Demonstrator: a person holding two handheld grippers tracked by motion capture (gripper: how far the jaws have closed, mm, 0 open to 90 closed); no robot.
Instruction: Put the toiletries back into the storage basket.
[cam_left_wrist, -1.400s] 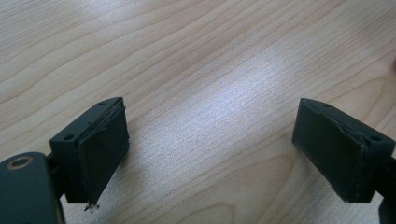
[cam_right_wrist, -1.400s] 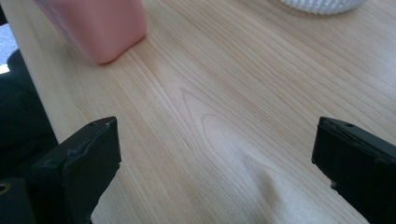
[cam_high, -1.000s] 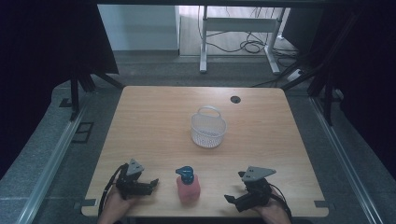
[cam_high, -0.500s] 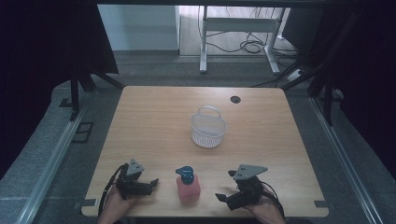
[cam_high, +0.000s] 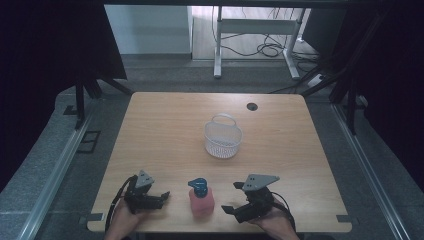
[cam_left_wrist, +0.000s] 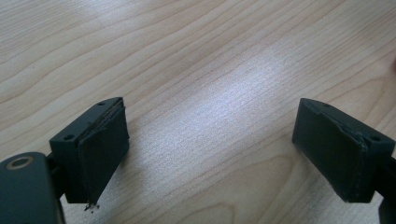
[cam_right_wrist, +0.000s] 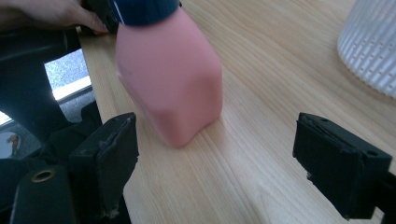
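Observation:
A pink bottle (cam_high: 201, 201) with a blue pump cap stands upright near the table's front edge, between my two grippers. In the right gripper view the bottle (cam_right_wrist: 168, 74) looms close ahead. My right gripper (cam_high: 229, 198) lies just right of it and points at it. Its jaws have just been closing but stand open (cam_right_wrist: 215, 126), with the bottle just beyond their tips and untouched. My left gripper (cam_high: 163, 196) rests on the table left of the bottle. It is open (cam_left_wrist: 210, 140) over bare wood, with nothing between its jaws.
A white ribbed basket (cam_high: 223, 138) with a handle stands mid-table, behind the bottle; its wall (cam_right_wrist: 371, 42) shows at the upper right of the right gripper view. A dark cable hole (cam_high: 251, 106) sits at the back. The wooden table (cam_high: 165, 130) ends just behind both hands.
My right gripper has slid left towards the pink bottle. The left gripper and the bottle have stayed put.

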